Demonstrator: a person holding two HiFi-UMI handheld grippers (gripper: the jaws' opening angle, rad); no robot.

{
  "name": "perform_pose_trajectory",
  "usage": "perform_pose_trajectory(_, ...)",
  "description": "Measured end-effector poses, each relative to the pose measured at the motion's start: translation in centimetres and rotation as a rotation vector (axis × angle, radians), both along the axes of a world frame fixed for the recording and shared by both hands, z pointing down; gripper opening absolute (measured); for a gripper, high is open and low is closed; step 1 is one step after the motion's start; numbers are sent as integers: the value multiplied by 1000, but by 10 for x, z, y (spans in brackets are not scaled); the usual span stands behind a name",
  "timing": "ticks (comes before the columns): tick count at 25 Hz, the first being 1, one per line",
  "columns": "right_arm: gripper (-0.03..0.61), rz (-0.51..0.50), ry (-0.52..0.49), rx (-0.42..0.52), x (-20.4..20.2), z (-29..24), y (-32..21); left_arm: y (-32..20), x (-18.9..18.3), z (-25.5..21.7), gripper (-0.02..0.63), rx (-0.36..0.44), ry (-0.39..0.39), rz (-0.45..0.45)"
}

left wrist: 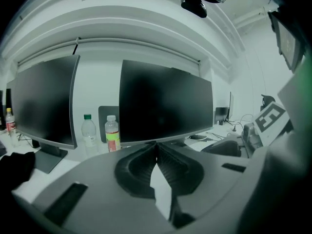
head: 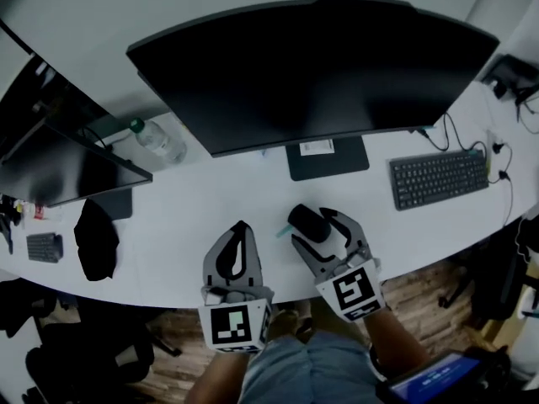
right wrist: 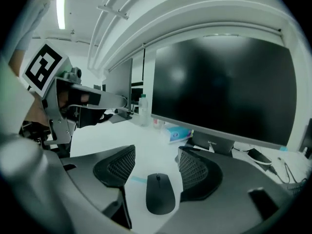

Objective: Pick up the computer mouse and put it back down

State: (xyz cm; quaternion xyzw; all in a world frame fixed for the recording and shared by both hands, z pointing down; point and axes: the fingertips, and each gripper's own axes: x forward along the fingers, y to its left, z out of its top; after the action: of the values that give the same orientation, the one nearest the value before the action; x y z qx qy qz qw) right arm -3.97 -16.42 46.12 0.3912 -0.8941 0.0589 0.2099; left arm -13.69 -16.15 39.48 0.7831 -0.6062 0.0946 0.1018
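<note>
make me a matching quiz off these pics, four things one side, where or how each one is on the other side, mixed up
1 computer mouse
2 left gripper
3 right gripper
4 keyboard

A jaws shut, nothing between them
B far right of the desk in the head view
C lying flat between two open jaws
D jaws apart, one either side of the mouse

Pairs: 1-C, 2-A, 3-D, 4-B

Your head camera looks steeply down on the bench (head: 194,225) from above, with the left gripper (head: 240,228) and right gripper (head: 322,225) close by at the bottom. Each gripper camera rides low, just behind its own fingers (right wrist: 117,167), facing forward across the bench toward the big monitor (left wrist: 165,101). All three views share that monitor, and each gripper view catches the other gripper at its side.
</note>
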Motion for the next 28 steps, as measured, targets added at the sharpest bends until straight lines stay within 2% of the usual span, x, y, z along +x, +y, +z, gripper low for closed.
perform_pose_trajectory(9,351,-30,49,-137,3,74,-4,-4,1,59,8,-135,7,-38)
perform_pose_trajectory(14,357,-44,74,-189,8,100,-4,-1,-1,82,8,-193,11,-60)
perform_pose_trajectory(22,357,-57,101,-257,15,124,-5,-3,-5,93,8,-214,9,-88)
perform_pose_trajectory(28,356,-72,157,-267,13,132,-2,-4,-6,94,8,-211,11,-95)
